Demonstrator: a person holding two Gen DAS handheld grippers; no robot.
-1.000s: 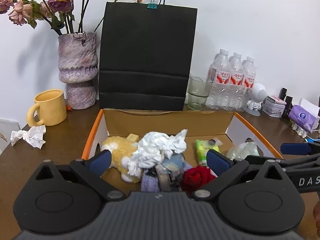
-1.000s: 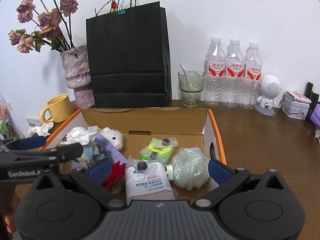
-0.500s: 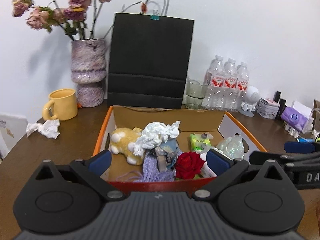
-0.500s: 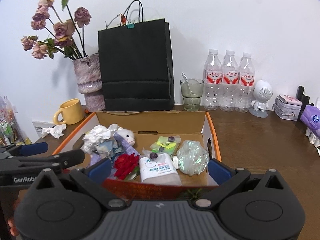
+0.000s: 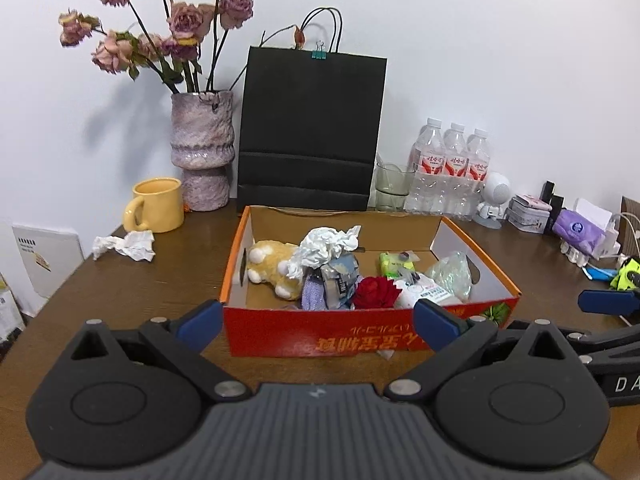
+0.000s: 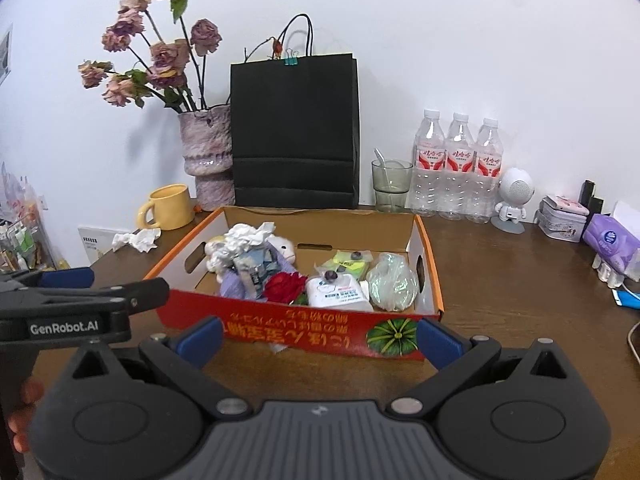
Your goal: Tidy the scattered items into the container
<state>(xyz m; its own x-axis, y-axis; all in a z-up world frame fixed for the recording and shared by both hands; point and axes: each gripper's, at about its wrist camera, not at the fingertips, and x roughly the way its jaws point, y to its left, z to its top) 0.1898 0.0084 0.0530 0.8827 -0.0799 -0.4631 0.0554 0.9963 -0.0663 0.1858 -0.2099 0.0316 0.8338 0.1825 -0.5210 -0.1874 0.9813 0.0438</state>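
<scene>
A white wall backs the dark brown wooden desk (image 5: 168, 280), which fills the lower half of both views. At frame centre sits the open red-and-orange cardboard box (image 5: 360, 332), its long axis running left to right across the picture, its printed front wall facing the cameras with the lettering upside down. Over the last second both claws have pulled back from above the box, so its front wall now shows; I judge the last drop finished. The left claw (image 5: 318, 320) and right claw (image 6: 320, 334) hang spread wide and empty before it. Inside lie a yellow plush toy (image 5: 272, 266), crumpled white paper (image 5: 326, 242) and a red fabric rose (image 5: 376, 292). One crumpled white tissue (image 5: 126, 245) remains on the desk at middle left, beside the yellow ceramic mug (image 5: 156, 204), seemingly next.
</scene>
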